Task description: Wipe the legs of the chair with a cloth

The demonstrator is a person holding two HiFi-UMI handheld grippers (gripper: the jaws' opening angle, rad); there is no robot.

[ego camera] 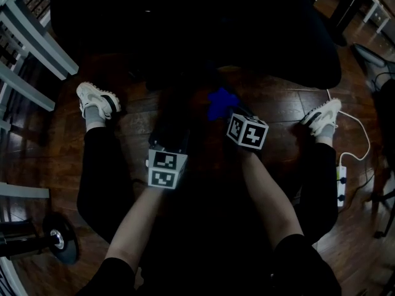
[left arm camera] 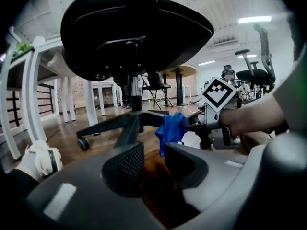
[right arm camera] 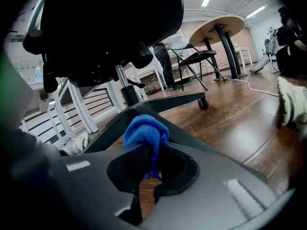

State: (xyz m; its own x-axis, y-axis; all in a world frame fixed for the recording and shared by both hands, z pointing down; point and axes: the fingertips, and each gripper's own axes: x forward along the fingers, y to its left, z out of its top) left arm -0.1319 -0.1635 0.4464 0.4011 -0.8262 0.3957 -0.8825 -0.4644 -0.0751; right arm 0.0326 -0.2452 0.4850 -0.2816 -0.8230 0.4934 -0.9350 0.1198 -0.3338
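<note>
cloth (right arm camera: 143, 132) blue, bunched | R gripper (right arm camera: 153, 163) clamped on it | L gripper (left arm camera: 153, 158) apart, empty

No writing I can read here.
The only printed marks are the black-and-white square patterns on my left cube (ego camera: 165, 168) and my right cube (ego camera: 247, 132). They are plain blocks, not letters or numbers. Everything else around me is too dark or blurred to show any print.
</note>
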